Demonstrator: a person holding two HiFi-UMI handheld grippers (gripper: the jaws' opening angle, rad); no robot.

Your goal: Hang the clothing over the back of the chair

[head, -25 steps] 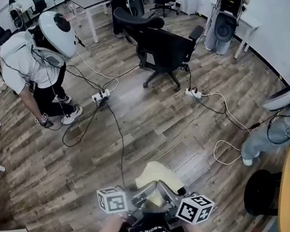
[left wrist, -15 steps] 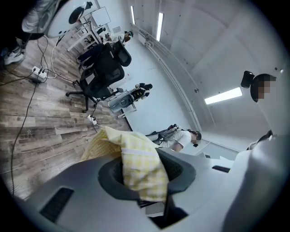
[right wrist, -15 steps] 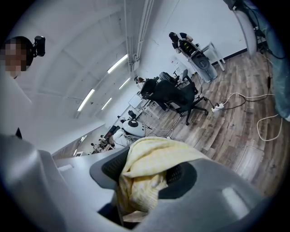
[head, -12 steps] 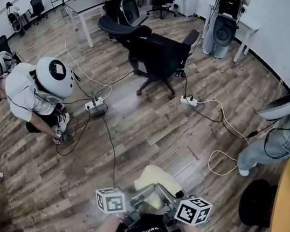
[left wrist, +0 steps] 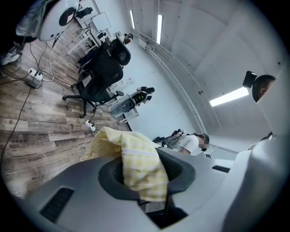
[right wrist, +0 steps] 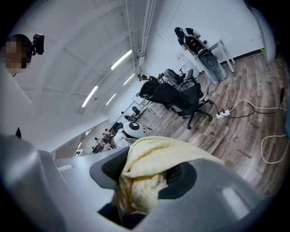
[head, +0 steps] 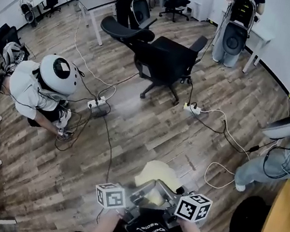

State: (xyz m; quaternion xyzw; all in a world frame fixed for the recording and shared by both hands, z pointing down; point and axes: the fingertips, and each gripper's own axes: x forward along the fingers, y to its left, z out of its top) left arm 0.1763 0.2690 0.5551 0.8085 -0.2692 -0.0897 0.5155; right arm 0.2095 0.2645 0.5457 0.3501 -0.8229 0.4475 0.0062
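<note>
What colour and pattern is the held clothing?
The clothing is pale yellow check; clearest in left gripper view.

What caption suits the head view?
The left gripper and right gripper hold yellow clothing together; black chair stands ahead on wood floor.

Head view sits high, staring steeply down at the wood floor (head: pixel 148 132), with the left gripper (head: pixel 146 188) and right gripper (head: pixel 167 191) at its bottom edge. Each gripper view looks from right behind its own jaws, yellow checked cloth (left wrist: pixel 140 163) up close, facing out across the room. All three share the black office chair (head: pixel 164 61).
</note>
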